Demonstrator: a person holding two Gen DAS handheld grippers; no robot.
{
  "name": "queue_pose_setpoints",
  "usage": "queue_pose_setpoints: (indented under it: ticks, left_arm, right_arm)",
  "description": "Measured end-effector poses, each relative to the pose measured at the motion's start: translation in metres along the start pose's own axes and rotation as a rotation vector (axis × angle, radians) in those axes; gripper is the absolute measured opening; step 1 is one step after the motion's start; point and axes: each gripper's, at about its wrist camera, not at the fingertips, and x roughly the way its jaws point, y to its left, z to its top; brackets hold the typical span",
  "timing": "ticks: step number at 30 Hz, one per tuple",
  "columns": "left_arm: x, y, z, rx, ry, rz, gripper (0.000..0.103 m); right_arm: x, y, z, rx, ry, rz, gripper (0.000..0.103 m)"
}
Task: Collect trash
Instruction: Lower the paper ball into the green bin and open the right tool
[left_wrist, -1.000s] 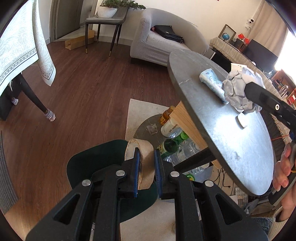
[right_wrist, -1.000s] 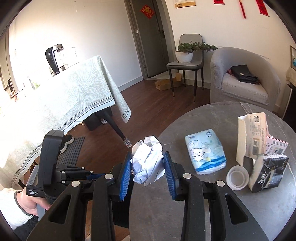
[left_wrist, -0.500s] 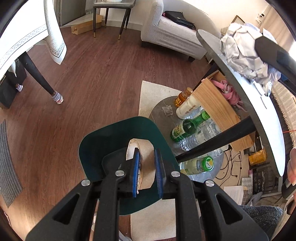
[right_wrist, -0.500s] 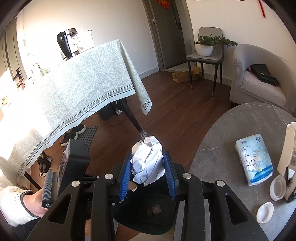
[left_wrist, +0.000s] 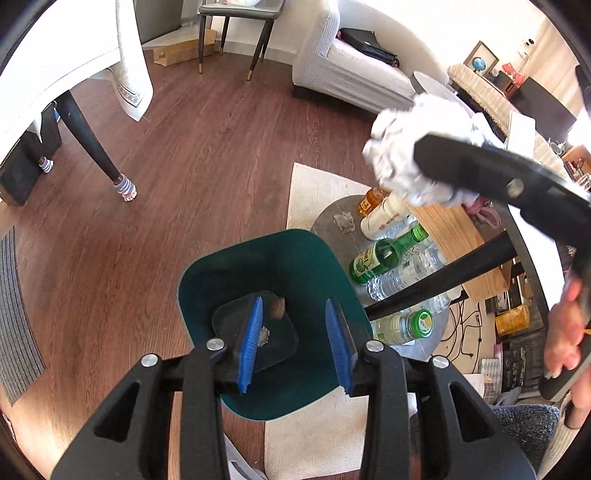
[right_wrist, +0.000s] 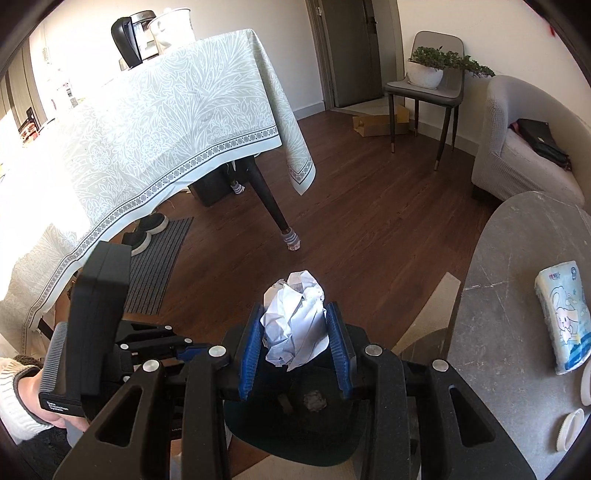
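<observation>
A dark green bin (left_wrist: 295, 254) stands on the floor beside the round grey table (right_wrist: 517, 295). My left gripper (left_wrist: 293, 301) hangs over the bin; its jaws are opening with nothing between them. A brown cardboard roll (left_wrist: 277, 307) and a small grey scrap (left_wrist: 263, 336) lie at the bin's bottom. My right gripper (right_wrist: 294, 306) is shut on a crumpled ball of white paper (right_wrist: 295, 325), held above the bin (right_wrist: 295, 439) just off the table's edge. The left wrist view shows the same paper ball (left_wrist: 410, 147) at the upper right.
A tissue pack (right_wrist: 561, 317) and white lids (right_wrist: 570, 430) lie on the round table. Several bottles (left_wrist: 384, 258) crowd a low shelf under it. A dining table with a long cloth (right_wrist: 166, 129) stands to the left; an armchair (right_wrist: 524, 147) and a chair with a plant (right_wrist: 424, 81) stand beyond.
My left gripper has let go of the cardboard roll, which now lies in the bin, and its jaws have spread. My right gripper has carried the paper ball off the table to above the bin.
</observation>
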Motion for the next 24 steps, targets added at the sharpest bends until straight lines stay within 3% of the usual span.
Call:
queue_pose_setpoints:
  ticks: [11,16,24]
  left_arm:
    - [-0.043,0.029,0.010,-0.058,-0.128,0.010,0.037]
    - [-0.064,0.032,0.017,-0.066,-0.190,-0.004,0.023]
    - [-0.093,0.020,0.029,-0.015,-0.281,0.003,0.019]
  right_arm:
    - [0.045,0.018,-0.014,-0.037,0.121,-0.009,0.035]
    - [0.064,0.021,-0.023,-0.049,0.182,-0.006,0.035]
    - [0.083,0.028,-0.035,-0.084,0.257,-0.012,0.035]
